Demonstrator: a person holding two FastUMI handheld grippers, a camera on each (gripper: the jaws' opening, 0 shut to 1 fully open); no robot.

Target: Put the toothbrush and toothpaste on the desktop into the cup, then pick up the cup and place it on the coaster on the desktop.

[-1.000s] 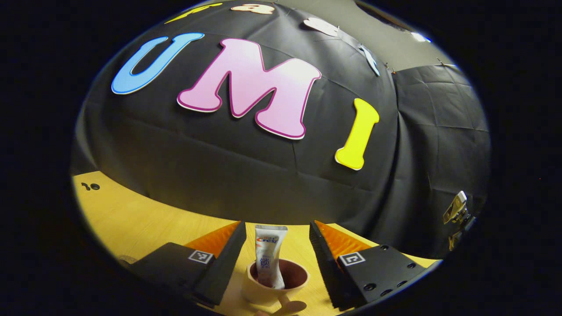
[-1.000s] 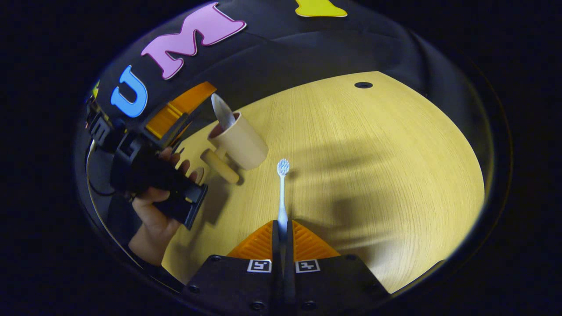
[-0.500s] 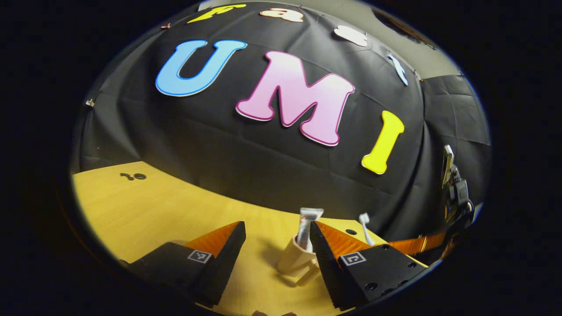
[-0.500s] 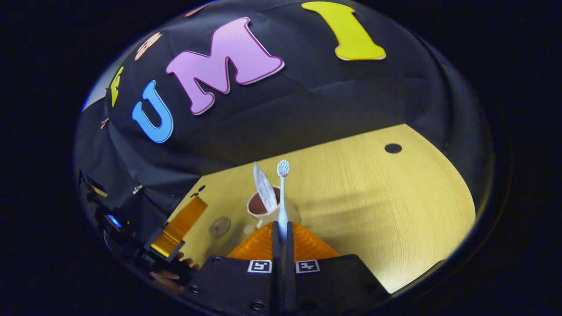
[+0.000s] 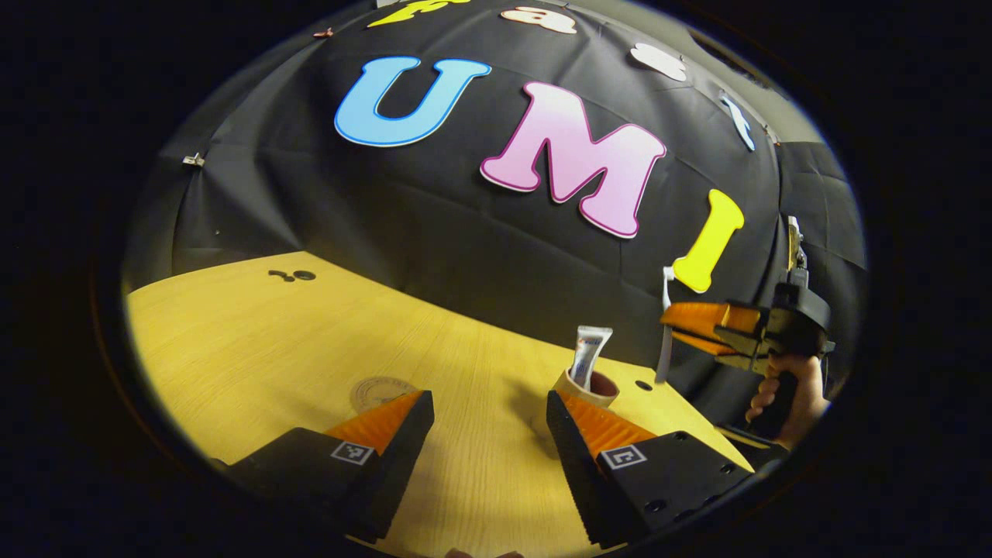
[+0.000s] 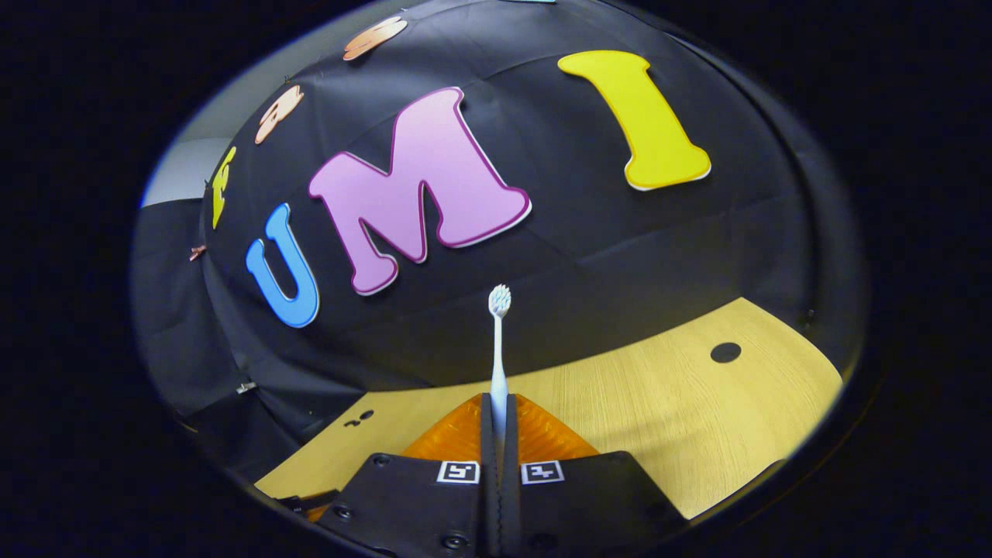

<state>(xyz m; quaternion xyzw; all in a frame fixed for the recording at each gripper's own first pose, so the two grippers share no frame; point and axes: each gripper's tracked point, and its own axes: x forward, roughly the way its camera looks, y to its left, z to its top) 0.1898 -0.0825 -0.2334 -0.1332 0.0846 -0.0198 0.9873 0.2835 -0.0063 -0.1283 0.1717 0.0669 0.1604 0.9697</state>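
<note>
Left gripper view: left gripper [image 5: 488, 434] stands wide apart and empty over the desktop [image 5: 256, 341]; the cup [image 5: 587, 387] with the toothpaste [image 5: 589, 355] upright in it sits at 1 o'clock, its lower body cut off behind one finger, the coaster [image 5: 377, 390] at 11 o'clock. The right gripper [image 5: 686, 325] carries the toothbrush [image 5: 665, 325] near-vertical at 2 o'clock, up and to the right of the cup rim.

Right gripper view: jaws pinch the toothbrush [image 6: 497, 349] handle, head at 12 o'clock; the handle's lower end is hidden.

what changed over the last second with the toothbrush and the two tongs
The right tongs lifted the toothbrush off the desktop and tipped it bristles-up, beside the cup. The left tongs drew back from the cup, open. The toothpaste stayed in the cup; the toothbrush stayed clamped.
</note>
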